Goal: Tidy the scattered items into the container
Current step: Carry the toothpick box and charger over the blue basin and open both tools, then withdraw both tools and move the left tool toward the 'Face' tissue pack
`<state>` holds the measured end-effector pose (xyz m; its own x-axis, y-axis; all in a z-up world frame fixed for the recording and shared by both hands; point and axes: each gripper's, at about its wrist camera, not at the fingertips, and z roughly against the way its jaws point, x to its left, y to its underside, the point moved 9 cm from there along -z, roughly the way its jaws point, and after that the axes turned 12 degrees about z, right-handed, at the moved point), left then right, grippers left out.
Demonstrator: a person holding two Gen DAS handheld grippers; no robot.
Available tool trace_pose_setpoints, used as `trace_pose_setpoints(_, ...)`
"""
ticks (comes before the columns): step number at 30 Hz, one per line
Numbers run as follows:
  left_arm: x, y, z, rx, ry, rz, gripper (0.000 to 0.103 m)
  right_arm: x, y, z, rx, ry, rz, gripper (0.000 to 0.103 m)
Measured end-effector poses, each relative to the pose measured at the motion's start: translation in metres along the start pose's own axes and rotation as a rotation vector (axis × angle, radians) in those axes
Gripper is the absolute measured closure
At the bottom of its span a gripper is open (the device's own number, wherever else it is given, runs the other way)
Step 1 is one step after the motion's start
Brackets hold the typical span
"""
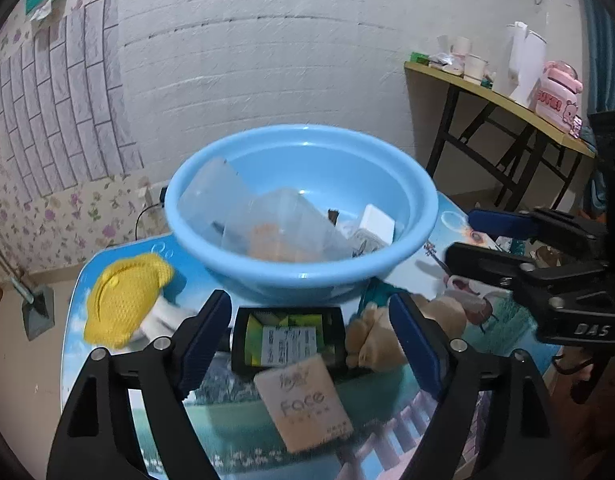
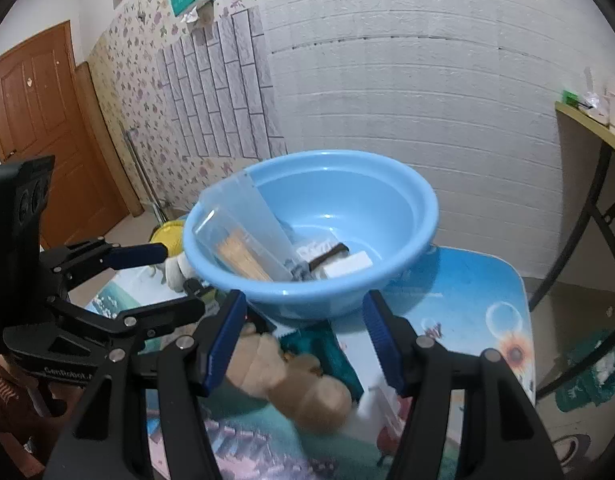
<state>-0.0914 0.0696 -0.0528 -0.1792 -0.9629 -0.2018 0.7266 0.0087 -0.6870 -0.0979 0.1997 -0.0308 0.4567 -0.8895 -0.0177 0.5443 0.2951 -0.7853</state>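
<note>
Right, light blue plastic basin (image 1: 301, 216) sits at the far end of the small table (image 1: 235, 432) with the printed scenery top. Already in it: clear plastic packaging (image 1: 267, 220) with something orange inside, a white box (image 1: 377, 222), plus a few small dark bits I can't make out.

Still loose on the table: yellow mesh item (image 1: 125, 300) left of the basin, black tray (image 1: 287, 338) with a yellow-green pack and a label just in front of it, beige "Face" packet (image 1: 303, 404) leaning on the tray's near edge, tan plush toy (image 2: 291, 376) beside the tray, lying partly on a teal packet (image 2: 327, 352).

Left gripper (image 1: 311, 340): jaws wide apart, low over the table, straddling the black tray, touching nothing as far as the blur lets me tell. Right gripper (image 2: 305, 344): also spread wide, holding nothing, aimed at the basin with the plush toy between its blue pads (image 2: 381, 346).
</note>
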Motion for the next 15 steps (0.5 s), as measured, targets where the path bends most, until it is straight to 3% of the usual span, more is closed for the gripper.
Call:
trace_pose_setpoints(6,0.006,0.003,0.007,-0.003,-0.045,0.044,0.021,-0.001,0.01,0.024,-0.002,0.015,-0.008,0.042)
trace_pose_setpoints(10,0.002,0.007,0.015,-0.015,-0.049,0.067,0.016,-0.007,0.02,0.031,0.004,0.02,-0.03,0.042)
trace_pose_setpoints(15,-0.002,0.012,0.018,-0.007,-0.072,0.053,0.015,-0.009,0.027,0.039,0.003,0.014,-0.038,0.042)
